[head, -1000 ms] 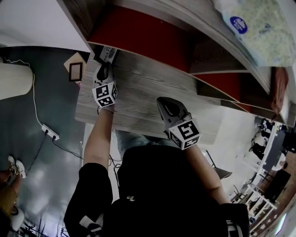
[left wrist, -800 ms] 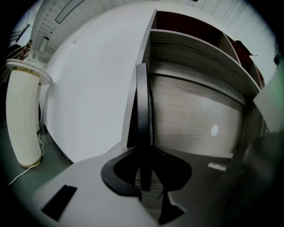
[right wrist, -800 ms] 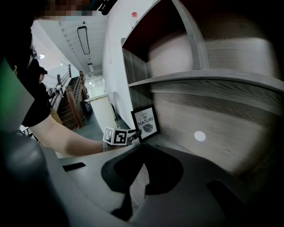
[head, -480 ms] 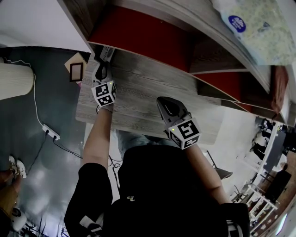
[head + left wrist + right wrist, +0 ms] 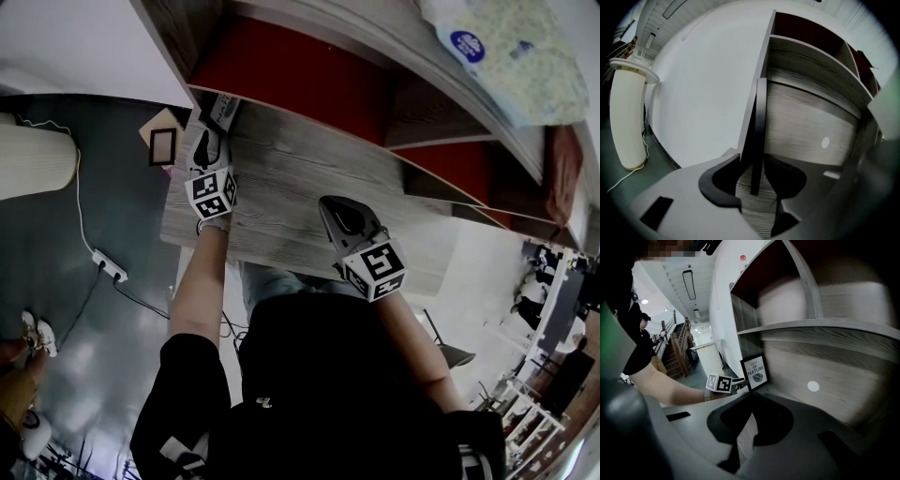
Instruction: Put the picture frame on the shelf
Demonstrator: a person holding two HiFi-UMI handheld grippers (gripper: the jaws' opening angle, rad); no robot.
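The black picture frame (image 5: 221, 111) stands upright at the left end of the grey wood shelf (image 5: 309, 187); its print shows in the right gripper view (image 5: 754, 372). My left gripper (image 5: 214, 133) reaches it from the front. In the left gripper view the frame's edge (image 5: 758, 131) runs up between the jaws of the left gripper (image 5: 757, 164), which are opening, and the frame rests on the board. My right gripper (image 5: 330, 204) hovers over the shelf's middle, shut and empty (image 5: 750, 397), well right of the frame.
Red-backed compartments (image 5: 281, 66) lie above the board. A patterned bag (image 5: 511, 56) sits on a higher shelf. On the floor to the left are a tan board with a small frame (image 5: 161, 142), a white cylinder lamp (image 5: 33, 164) and a power strip (image 5: 111, 272).
The left gripper stays at the frame at the shelf's left end. The right gripper has not moved. The view has shifted slightly.
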